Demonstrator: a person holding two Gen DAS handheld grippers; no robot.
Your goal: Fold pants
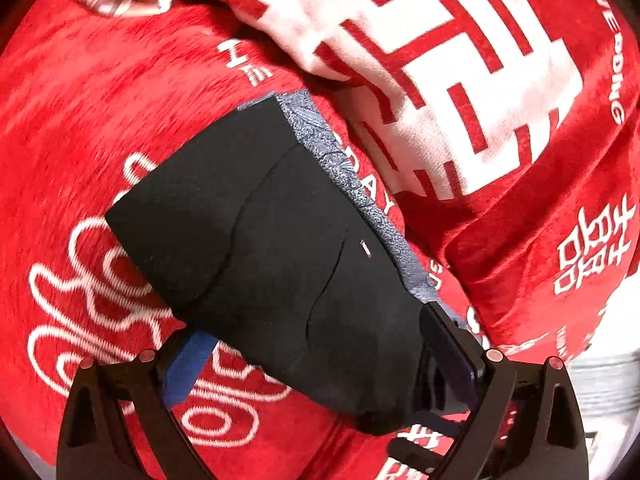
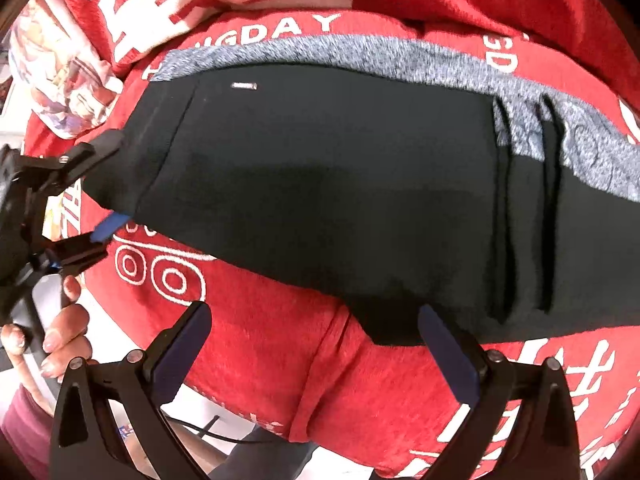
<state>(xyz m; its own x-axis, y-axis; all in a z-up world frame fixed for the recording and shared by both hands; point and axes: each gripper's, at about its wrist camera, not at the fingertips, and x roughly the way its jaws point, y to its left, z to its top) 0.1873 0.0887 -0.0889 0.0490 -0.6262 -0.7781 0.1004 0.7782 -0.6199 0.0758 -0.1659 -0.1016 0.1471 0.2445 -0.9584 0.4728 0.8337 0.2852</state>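
Observation:
The black pants [image 1: 272, 240] with a grey heathered waistband [image 1: 360, 184] lie folded on the red blanket [image 1: 80, 120]. My left gripper [image 1: 312, 352] is open, its jaws wide on either side of the pants' near end. In the right wrist view the pants [image 2: 320, 184] stretch across the frame with the grey band [image 2: 360, 56] along the far edge. My right gripper [image 2: 312, 344] is open, just short of the pants' near edge, holding nothing. The left gripper [image 2: 108, 188] shows there at the left, open at the pants' end.
The red blanket with white lettering [image 2: 280, 360] covers the surface. A bunched red and white fold [image 1: 420, 60] rises behind the pants. A patterned pillow [image 2: 60, 80] sits at the far left. A hand [image 2: 56, 332] holds the left gripper.

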